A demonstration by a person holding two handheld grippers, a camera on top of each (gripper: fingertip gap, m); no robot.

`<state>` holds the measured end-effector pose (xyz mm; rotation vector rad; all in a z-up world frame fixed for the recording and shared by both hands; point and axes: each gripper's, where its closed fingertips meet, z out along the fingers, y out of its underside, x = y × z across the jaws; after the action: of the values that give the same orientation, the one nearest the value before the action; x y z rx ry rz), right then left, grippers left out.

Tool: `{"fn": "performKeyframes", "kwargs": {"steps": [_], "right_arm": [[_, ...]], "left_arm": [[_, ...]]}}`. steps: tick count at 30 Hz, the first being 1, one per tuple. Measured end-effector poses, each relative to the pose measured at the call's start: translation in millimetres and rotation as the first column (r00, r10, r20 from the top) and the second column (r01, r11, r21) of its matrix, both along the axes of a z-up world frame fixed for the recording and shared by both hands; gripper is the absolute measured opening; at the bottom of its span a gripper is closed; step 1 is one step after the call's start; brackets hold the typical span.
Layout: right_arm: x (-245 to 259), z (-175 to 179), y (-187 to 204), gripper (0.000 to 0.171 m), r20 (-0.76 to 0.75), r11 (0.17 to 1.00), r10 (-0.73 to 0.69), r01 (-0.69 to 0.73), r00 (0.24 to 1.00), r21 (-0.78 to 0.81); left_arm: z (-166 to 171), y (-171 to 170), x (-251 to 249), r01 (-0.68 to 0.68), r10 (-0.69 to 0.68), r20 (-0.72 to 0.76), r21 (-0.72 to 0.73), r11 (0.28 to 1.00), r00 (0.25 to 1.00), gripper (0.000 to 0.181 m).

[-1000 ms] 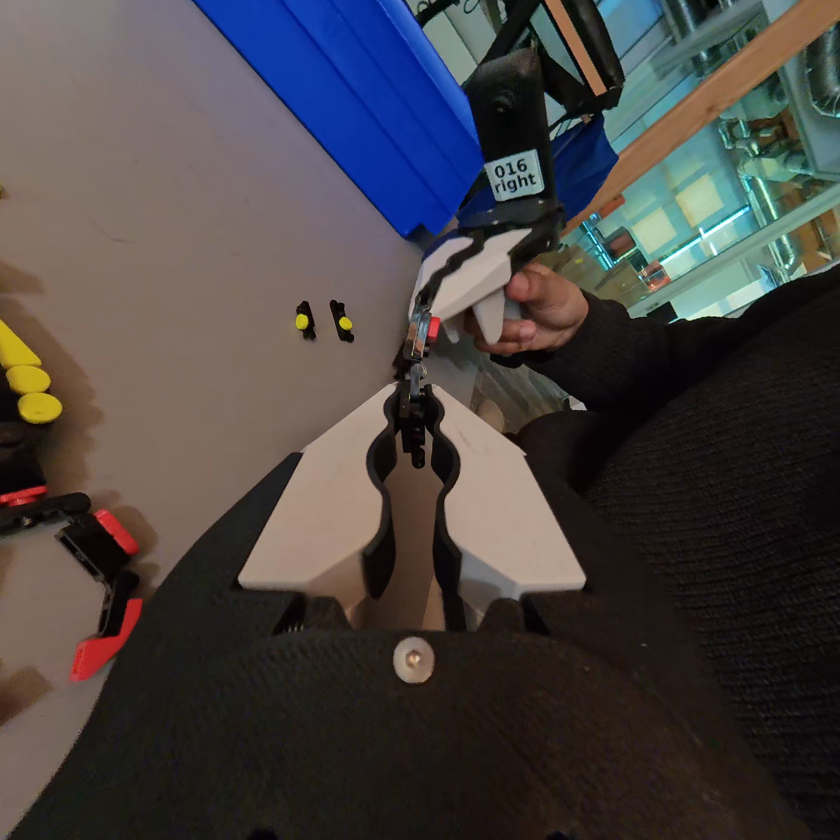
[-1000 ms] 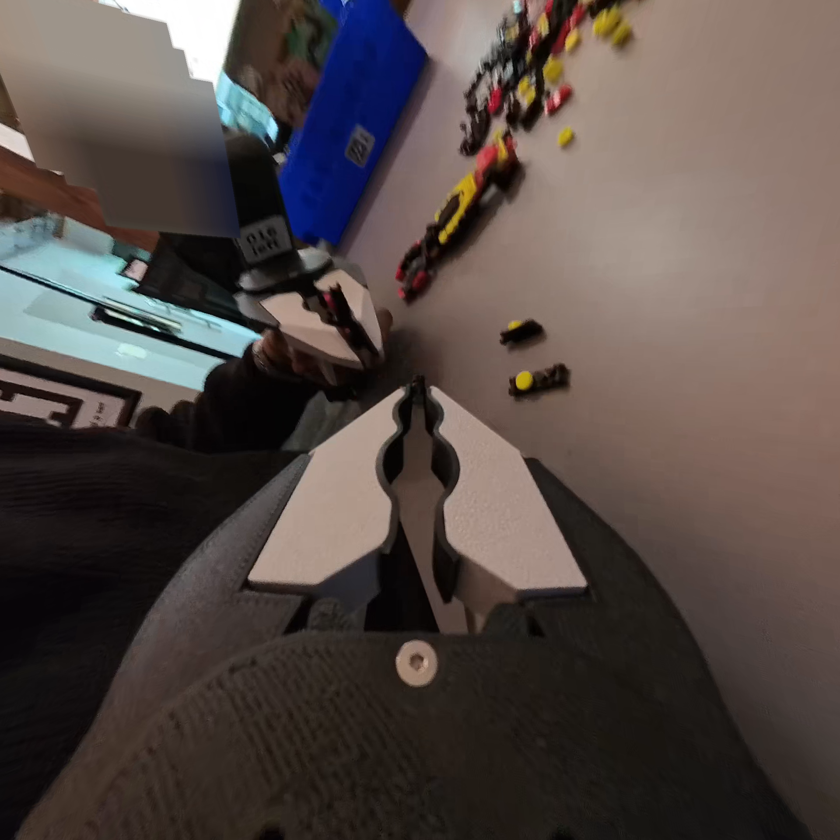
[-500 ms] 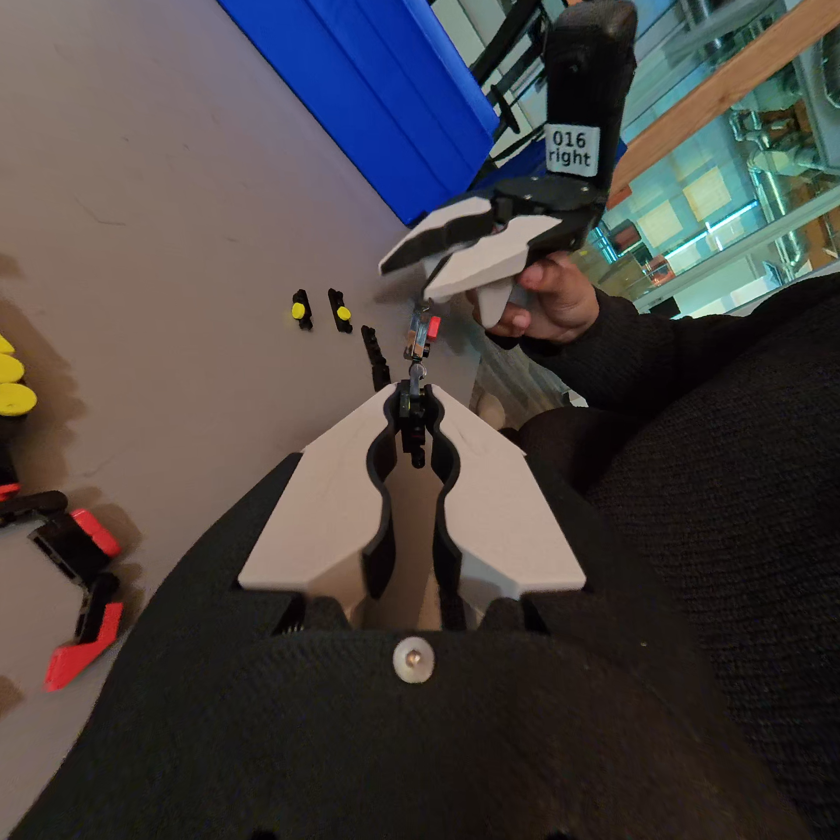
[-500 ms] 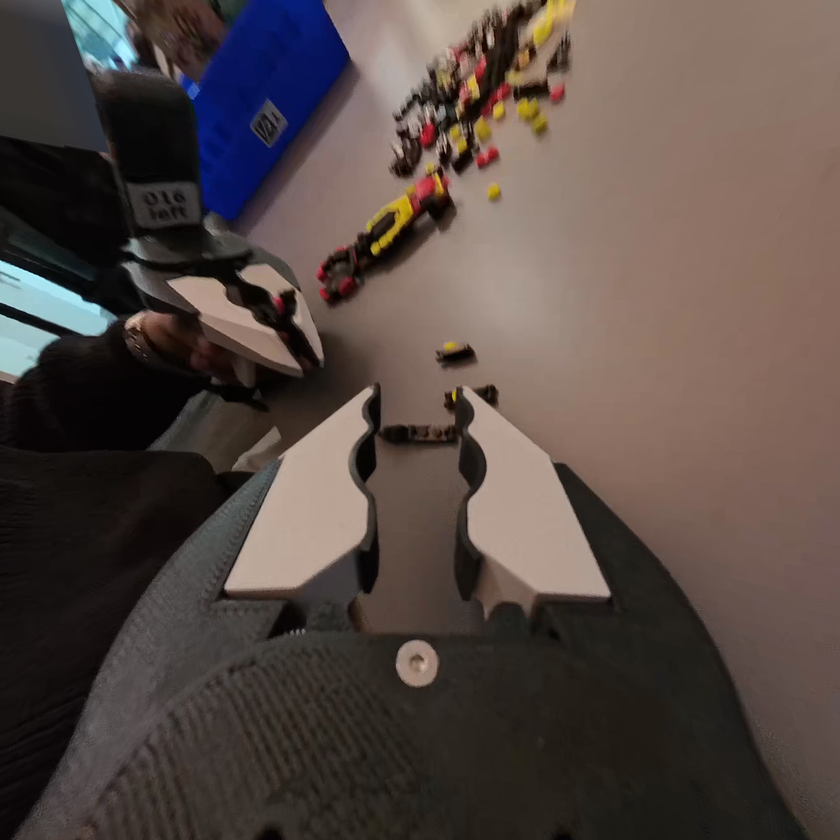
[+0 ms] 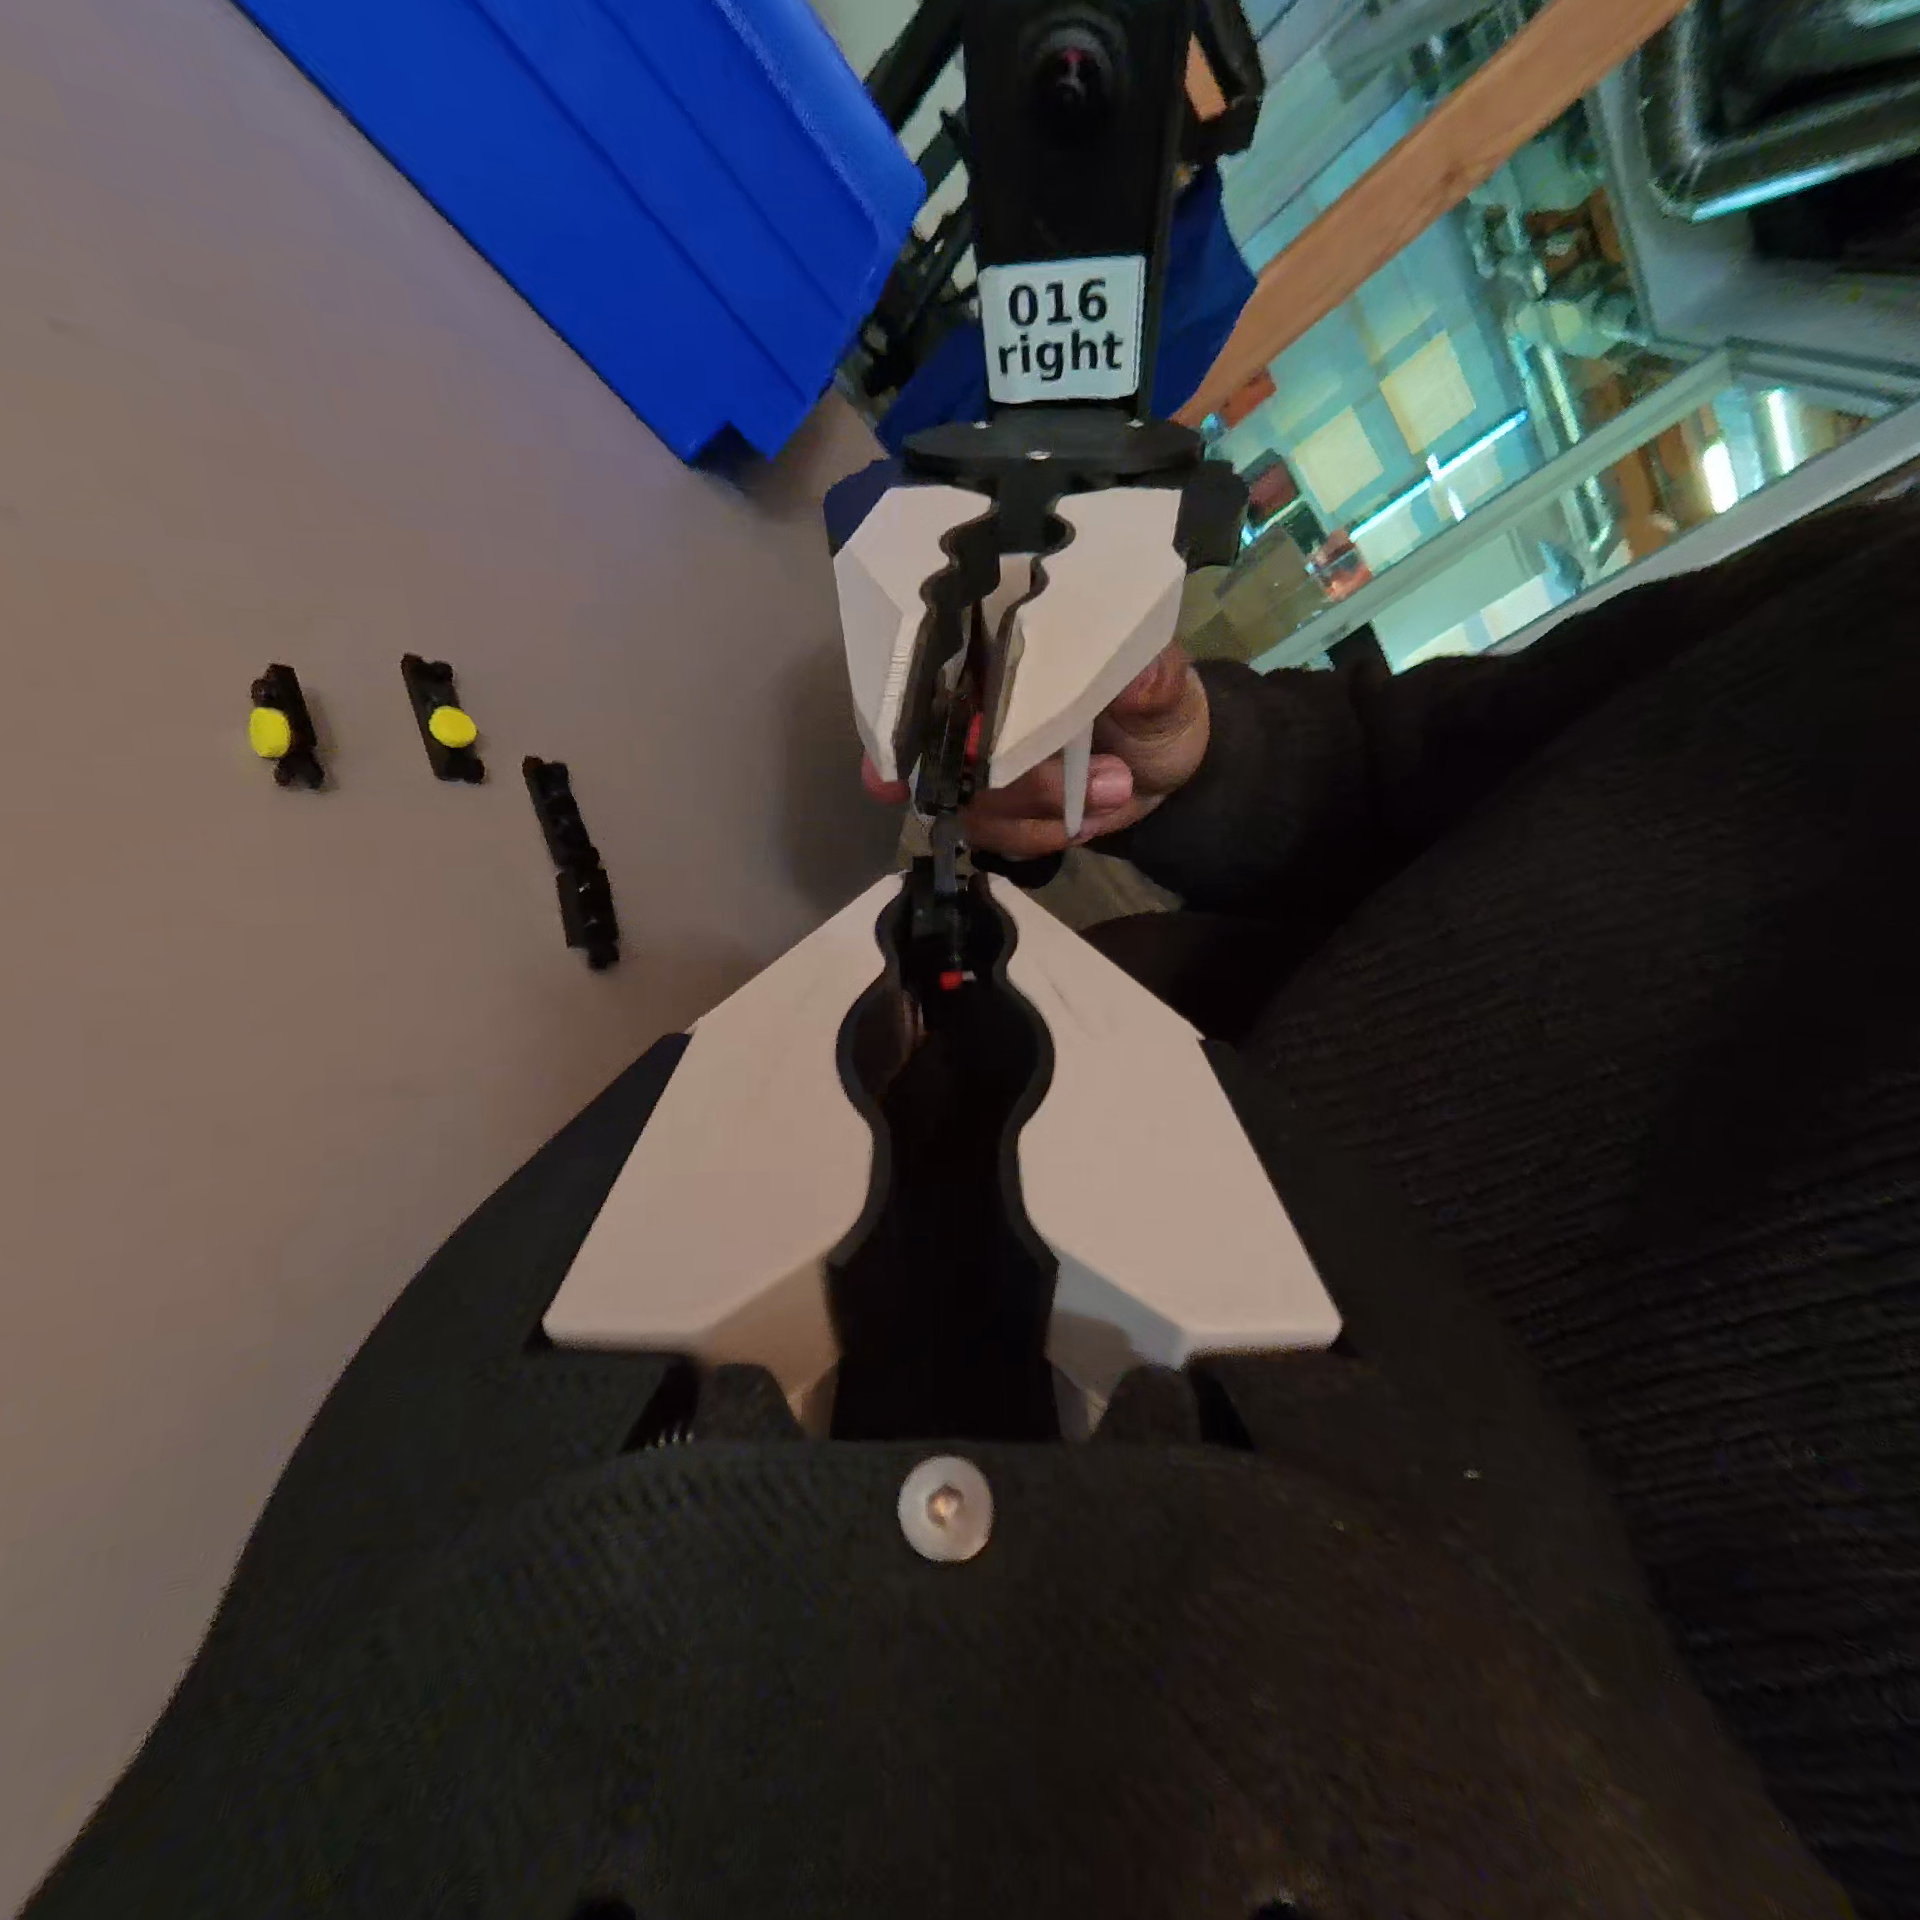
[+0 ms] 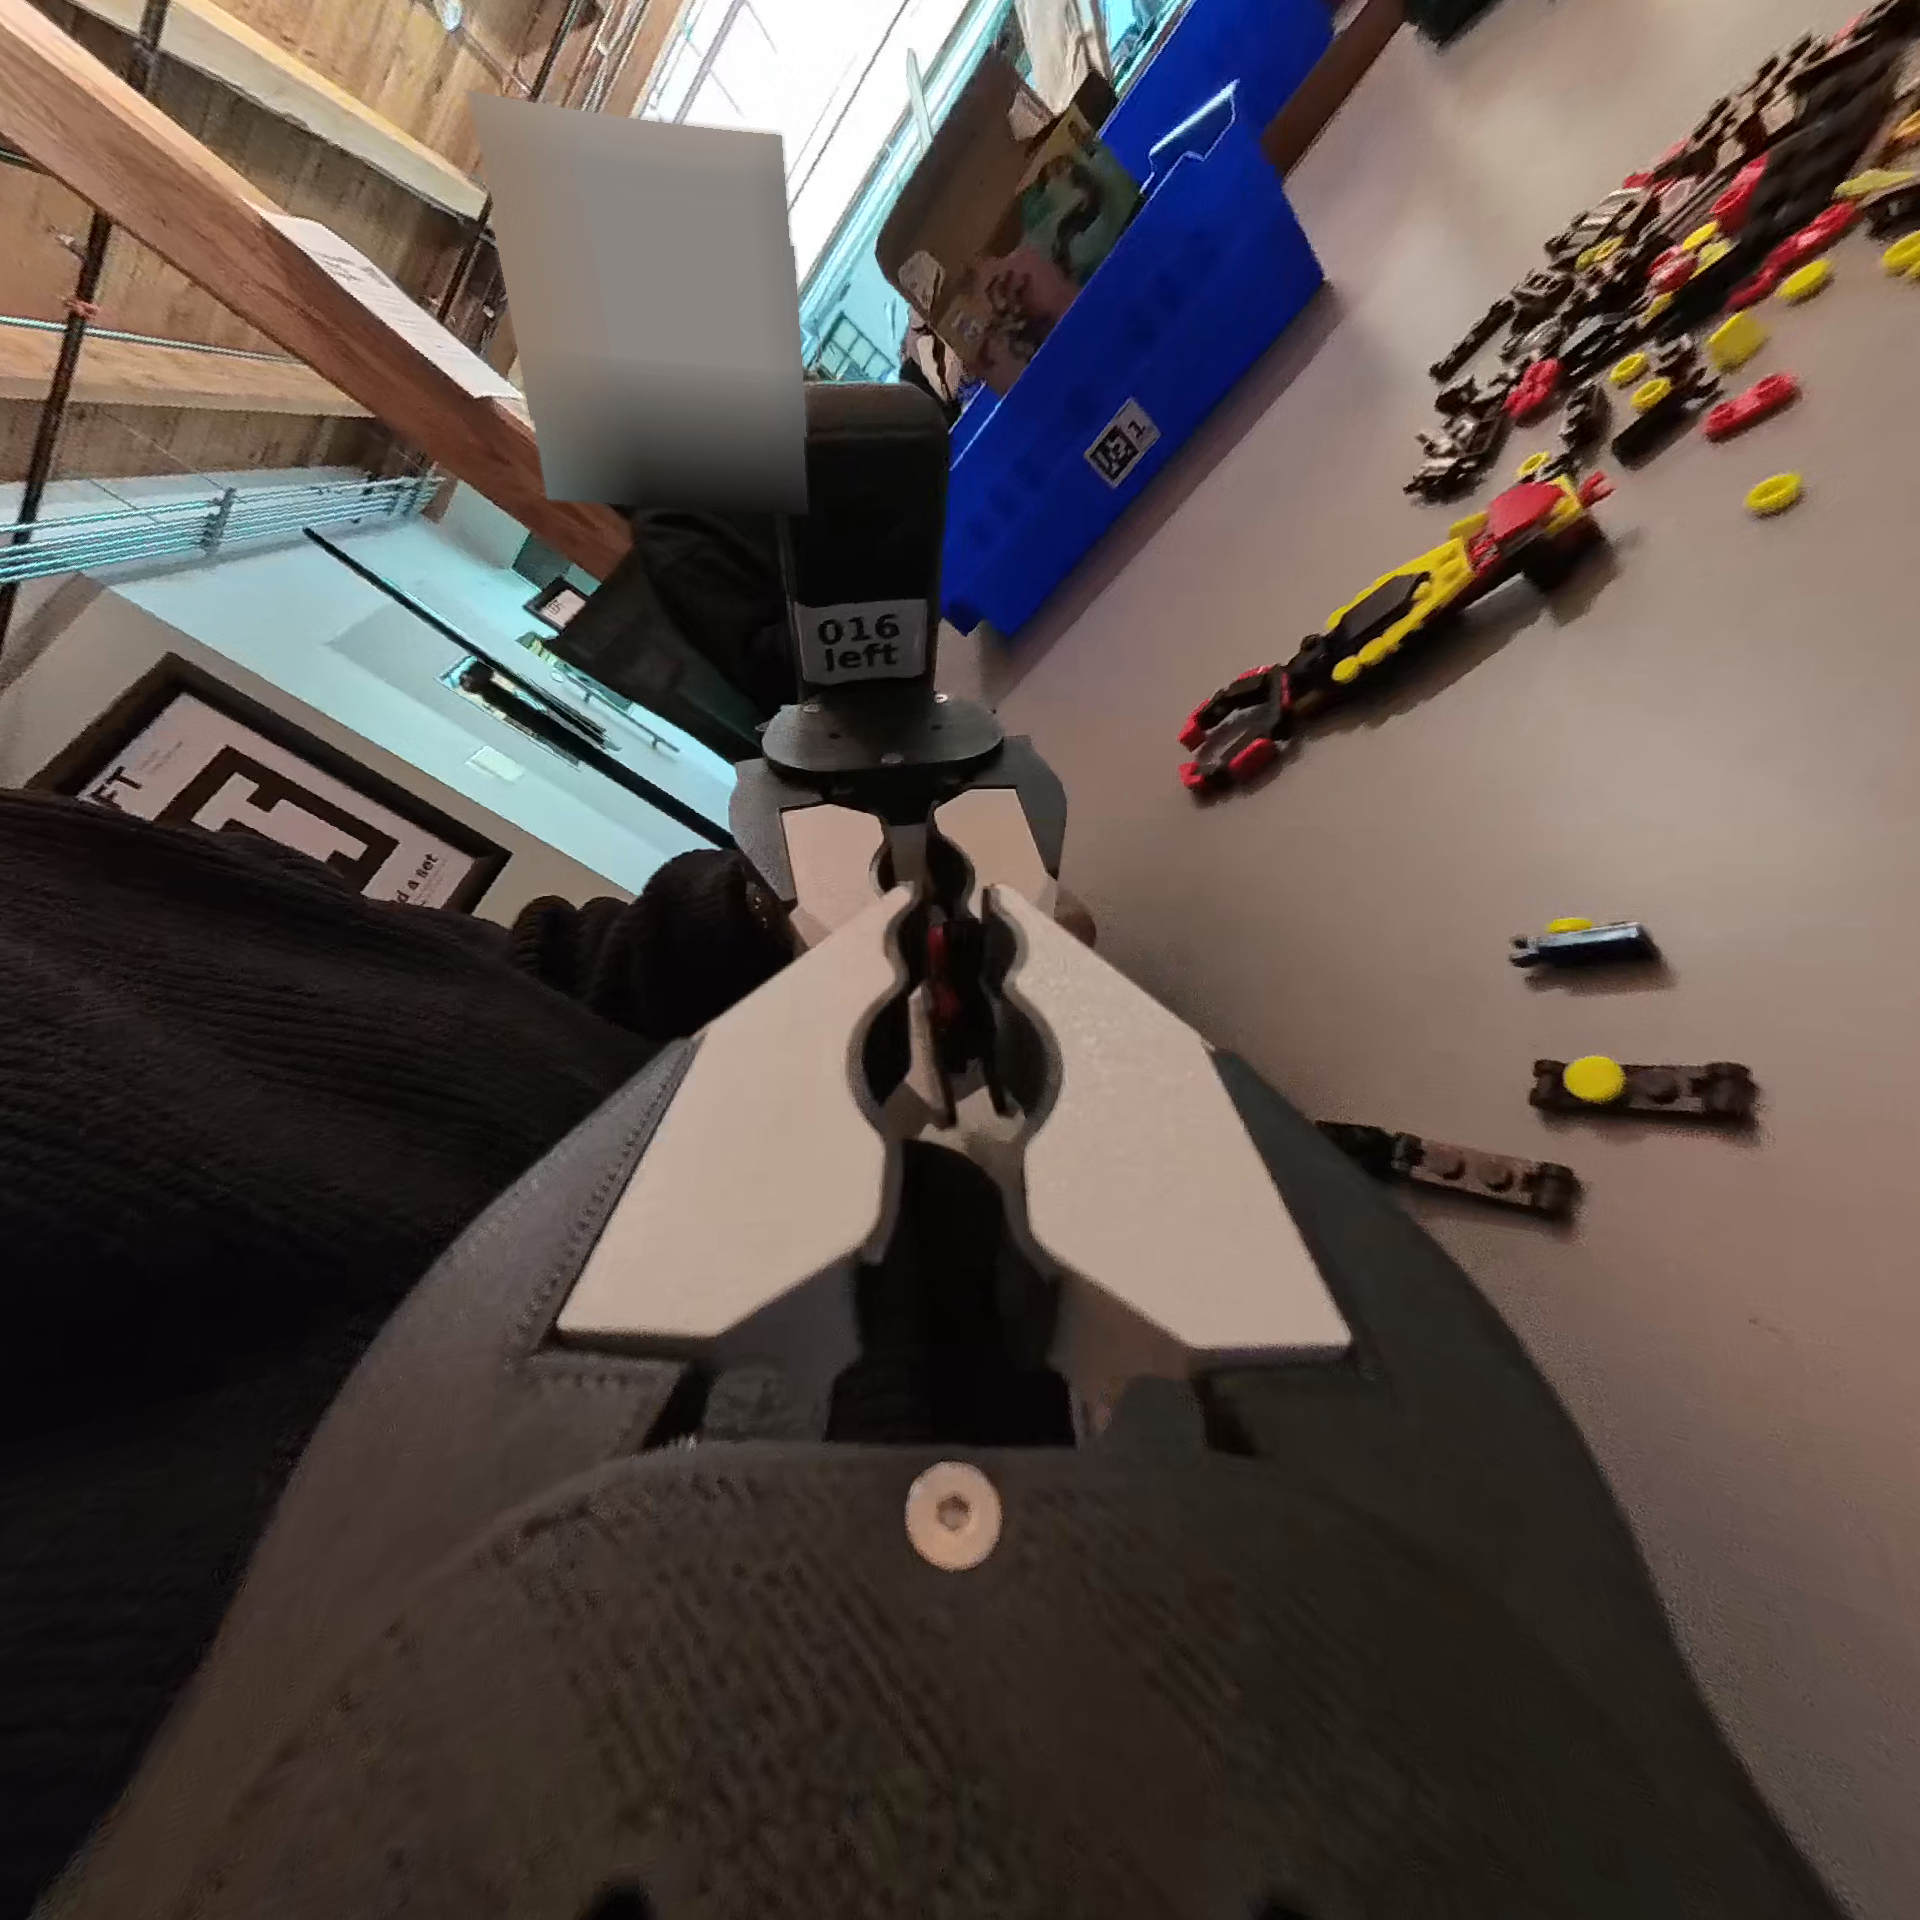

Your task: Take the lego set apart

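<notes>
My left gripper (image 5: 940,896) is shut on a small black and red lego piece (image 5: 948,940), held in the air off the table's edge. My right gripper (image 5: 951,774) faces it tip to tip and is shut on the far end of the same piece (image 6: 943,997). In the right wrist view my right gripper (image 6: 951,906) meets the left gripper (image 6: 925,857) head on. Two black plates with yellow studs (image 5: 281,727) (image 5: 447,722) and a bare black plate (image 5: 571,862) lie on the grey table (image 5: 208,1091).
A red, yellow and black lego arm with a claw (image 6: 1392,613) lies farther out on the table. A pile of loose black, red and yellow pieces (image 6: 1662,260) sits beyond it. A blue bin (image 6: 1132,343) stands at the table's far side. The person's dark sleeve (image 5: 1455,779) is on the right. About 4 cm separates my left fingertips from my right.
My right gripper opened and left a black plate on the table beside the two studded plates. It then swung back and closed on the piece that my left gripper kept holding.
</notes>
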<state>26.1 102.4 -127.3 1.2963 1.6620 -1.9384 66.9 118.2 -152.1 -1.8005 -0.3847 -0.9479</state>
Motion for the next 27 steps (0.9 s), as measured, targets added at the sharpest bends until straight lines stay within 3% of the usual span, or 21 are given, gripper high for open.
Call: {"fn": "performKeyframes", "kwargs": {"steps": [4,7,11,13,14,17,22,27], "right_arm": [[-7,16,11,0.008,-0.044,0.998,-0.062,0.063,0.997,0.019],[-7,23,11,0.008,-0.047,0.996,-0.088,0.087,0.995,-0.01],[-12,31,18,0.009,-0.051,0.987,-0.158,0.156,0.986,-0.044],[-28,55,68,0.008,-0.059,0.941,-0.318,0.307,0.946,-0.143],[-31,54,90,0.008,-0.1,0.926,-0.375,0.368,0.922,-0.083],[-31,26,101,0.008,-0.174,0.889,-0.384,0.414,0.907,0.195],[-41,-37,102,0.008,-0.124,0.768,-0.382,0.39,0.916,0.508],[-32,-79,93,0.009,0.187,0.857,-0.385,0.275,0.904,0.435]], "left_arm": [[20,-1,-12,-0.03,0.023,0.119,0.06,0.998,0.993,0.007],[24,-2,-9,-0.023,0.02,0.054,0.066,0.998,0.998,0.008],[26,-6,-7,0.008,-0.016,0.105,0.078,0.997,0.994,0.006],[-3,-15,0,0.056,-0.056,-0.004,-0.015,0.998,0.998,0.007],[-1,-17,-3,0.034,-0.034,0.019,-0.001,0.999,0.999,0.006],[26,-10,-22,-0.049,0.04,0.11,0.087,0.995,0.993,0.006],[-1,-12,-28,-0.084,0.083,0.093,0.003,0.996,0.992,0.005],[-6,-11,-32,-0.091,0.092,0.105,-0.01,0.996,0.99,0.005]]}}
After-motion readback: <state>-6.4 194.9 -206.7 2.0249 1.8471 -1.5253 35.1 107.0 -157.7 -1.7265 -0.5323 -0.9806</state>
